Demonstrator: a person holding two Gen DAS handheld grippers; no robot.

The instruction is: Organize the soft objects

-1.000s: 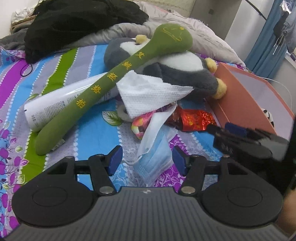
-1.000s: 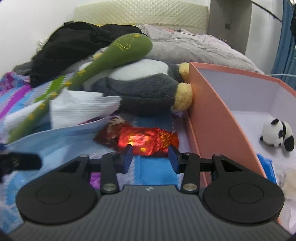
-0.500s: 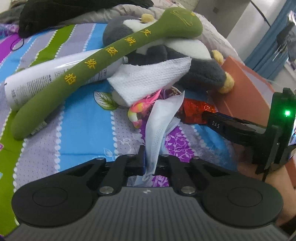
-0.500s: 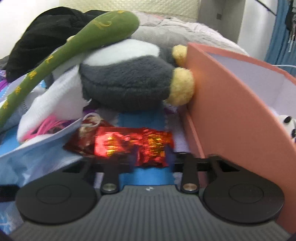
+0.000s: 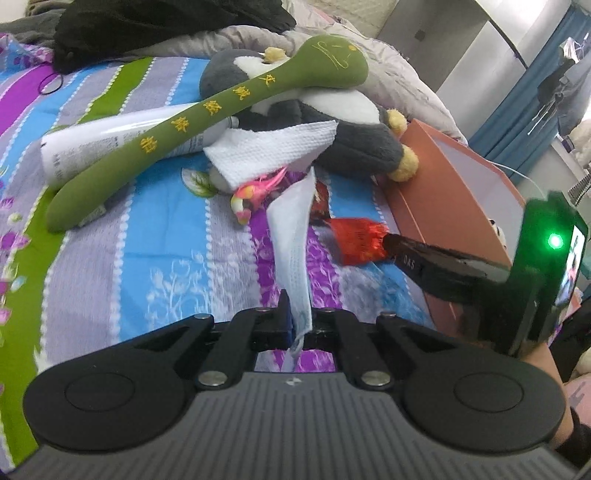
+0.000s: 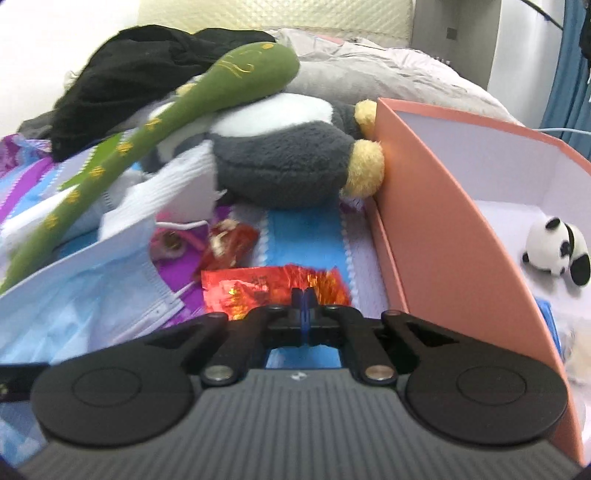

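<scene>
My left gripper [image 5: 297, 325] is shut on a pale blue face mask [image 5: 291, 236] and holds it lifted off the bed. My right gripper [image 6: 303, 301] is shut on a red foil packet [image 6: 266, 290], seen also in the left wrist view [image 5: 360, 240]. A grey and white plush penguin [image 5: 332, 125] lies behind, with a long green plush stick [image 5: 207, 122] across it and a white tissue [image 5: 273, 151] against it. The pink box [image 6: 436, 214] stands on the right with a small plush panda [image 6: 557, 249] inside.
A white spray can [image 5: 110, 144] lies under the green stick. A pink hair tie [image 5: 255, 192] sits by the tissue. Black clothing [image 5: 159, 26] and a grey quilt [image 6: 388, 77] lie at the back of the striped bedsheet [image 5: 155, 258].
Both grippers went from open to shut: the left closed on the face mask and lifted it, the right closed on the red foil packet and raised it.
</scene>
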